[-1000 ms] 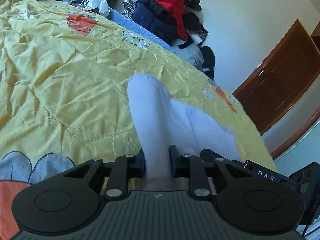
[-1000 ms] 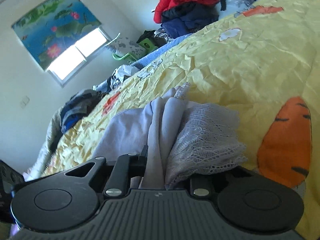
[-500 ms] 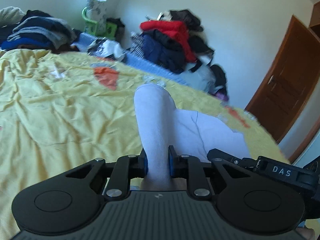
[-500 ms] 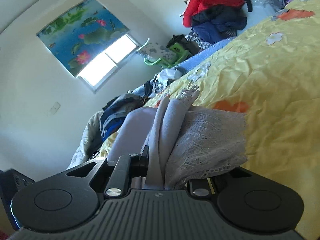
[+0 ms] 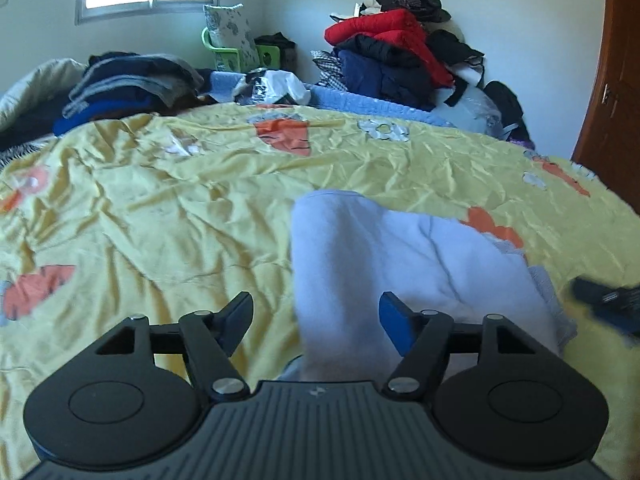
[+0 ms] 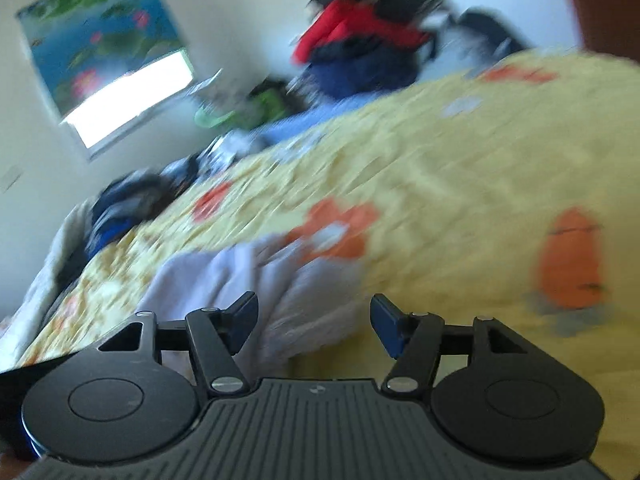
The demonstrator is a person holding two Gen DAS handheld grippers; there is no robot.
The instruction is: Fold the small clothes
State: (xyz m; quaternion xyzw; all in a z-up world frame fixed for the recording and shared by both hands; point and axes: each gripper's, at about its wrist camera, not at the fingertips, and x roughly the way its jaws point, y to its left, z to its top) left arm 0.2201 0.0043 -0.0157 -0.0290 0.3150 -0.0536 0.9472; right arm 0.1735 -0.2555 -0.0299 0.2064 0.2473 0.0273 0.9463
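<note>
A small pale lavender garment (image 5: 404, 264) lies folded over on the yellow bedspread (image 5: 160, 208). My left gripper (image 5: 316, 314) hovers just before its near edge, jaws opening wide; a fold of the cloth runs between them, but the pads do not press it. In the blurred right wrist view the same garment (image 6: 248, 284) lies bunched ahead. My right gripper (image 6: 314, 318) is also opening, its pads apart from the cloth lying between them. The right gripper's black tip (image 5: 608, 300) shows at the right edge of the left wrist view.
Folded dark clothes (image 5: 132, 80) sit at the bed's far left. A pile of red and navy jackets (image 5: 396, 56) stands against the far wall, with a green basket (image 5: 236, 48) near the window. A brown door (image 5: 616, 80) is on the right.
Both grippers were shut on the garment and lifted it; now both have let go and their jaws stand wide. The cloth has dropped onto the bedspread. Both views have swung and levelled.
</note>
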